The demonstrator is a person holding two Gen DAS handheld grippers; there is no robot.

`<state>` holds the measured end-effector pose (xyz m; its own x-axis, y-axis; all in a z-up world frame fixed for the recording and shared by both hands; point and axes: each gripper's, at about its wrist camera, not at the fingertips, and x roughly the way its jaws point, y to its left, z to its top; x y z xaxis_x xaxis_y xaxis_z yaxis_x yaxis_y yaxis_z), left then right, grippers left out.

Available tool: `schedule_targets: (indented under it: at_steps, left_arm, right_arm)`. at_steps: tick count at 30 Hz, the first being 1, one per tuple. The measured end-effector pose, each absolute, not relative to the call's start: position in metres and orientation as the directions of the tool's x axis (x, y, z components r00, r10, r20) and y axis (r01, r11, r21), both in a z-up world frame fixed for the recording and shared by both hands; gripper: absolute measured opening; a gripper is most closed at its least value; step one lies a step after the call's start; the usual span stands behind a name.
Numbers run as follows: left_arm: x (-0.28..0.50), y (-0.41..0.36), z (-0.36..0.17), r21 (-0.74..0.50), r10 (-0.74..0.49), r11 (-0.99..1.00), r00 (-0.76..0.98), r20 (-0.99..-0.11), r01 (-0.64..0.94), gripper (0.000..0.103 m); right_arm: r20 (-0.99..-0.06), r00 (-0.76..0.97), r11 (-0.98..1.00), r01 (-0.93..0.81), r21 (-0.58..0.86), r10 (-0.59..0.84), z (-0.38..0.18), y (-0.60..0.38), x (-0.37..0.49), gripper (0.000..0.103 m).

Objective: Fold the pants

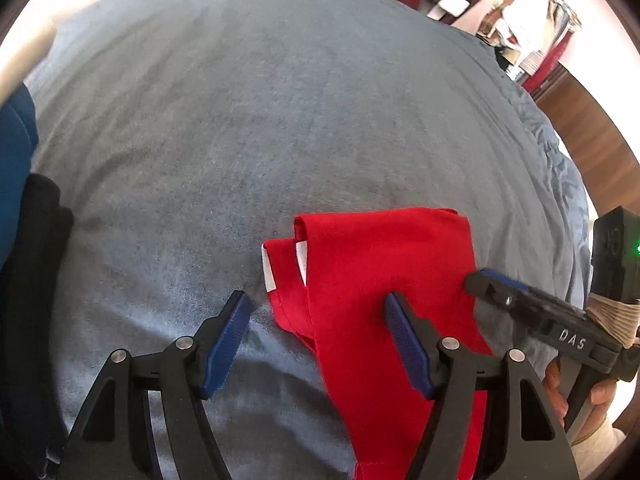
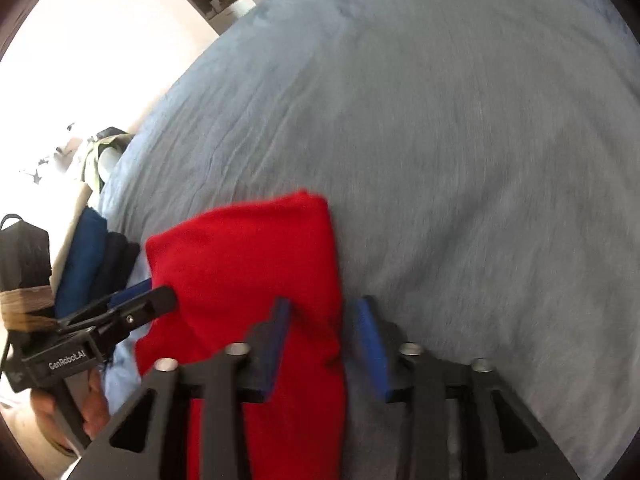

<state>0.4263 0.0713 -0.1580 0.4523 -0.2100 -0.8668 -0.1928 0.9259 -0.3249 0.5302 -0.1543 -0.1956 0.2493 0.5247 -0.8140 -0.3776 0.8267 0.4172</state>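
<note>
Red pants (image 1: pixel 384 264) lie folded on the grey-blue bed cover (image 1: pixel 248 120), with white labels showing at their left edge. My left gripper (image 1: pixel 318 320) stands open just above them: its right finger is over the cloth, its left finger over bare cover. In the right wrist view the pants (image 2: pixel 248 248) run down between the fingers of my right gripper (image 2: pixel 322 320), which is open, its pads apart from the cloth's right edge. The left gripper (image 2: pixel 160 298) reaches in at the pants' left side. The right gripper (image 1: pixel 480 282) shows at their right edge.
A stack of folded blue (image 2: pixel 82 256) and dark clothes (image 1: pixel 36 248) sits at the bed's left edge. A wooden floor (image 1: pixel 592 140) and hanging clothes (image 1: pixel 520 28) lie beyond the right edge. A person's hands (image 1: pixel 560 388) hold the handles.
</note>
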Motion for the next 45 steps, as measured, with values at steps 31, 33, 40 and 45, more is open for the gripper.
schedule_targets:
  at_steps: [31,33,40,45]
  left_arm:
    - [0.456,0.058,-0.161,-0.428,-0.352,0.903,0.493,-0.796,-0.046,0.013]
    - [0.451,0.047,-0.149,-0.371,-0.325,0.929,0.508,-0.798,0.012,0.013]
    - [0.435,0.043,-0.117,-0.383,-0.356,0.921,0.542,-0.761,0.067,0.013]
    - [0.420,0.042,-0.094,-0.399,-0.384,0.911,0.568,-0.728,0.105,0.013]
  right_arm:
    - [-0.750,0.184,0.745,-0.402,0.532,0.635,-0.205,-0.139,0.573,0.014]
    - [-0.745,0.204,0.750,-0.393,0.532,0.635,-0.197,-0.143,0.568,0.012]
    - [-0.741,0.291,0.779,-0.407,0.476,0.605,-0.159,-0.157,0.543,0.012]
    - [-0.721,0.365,0.797,-0.407,0.446,0.590,-0.128,-0.165,0.519,0.012]
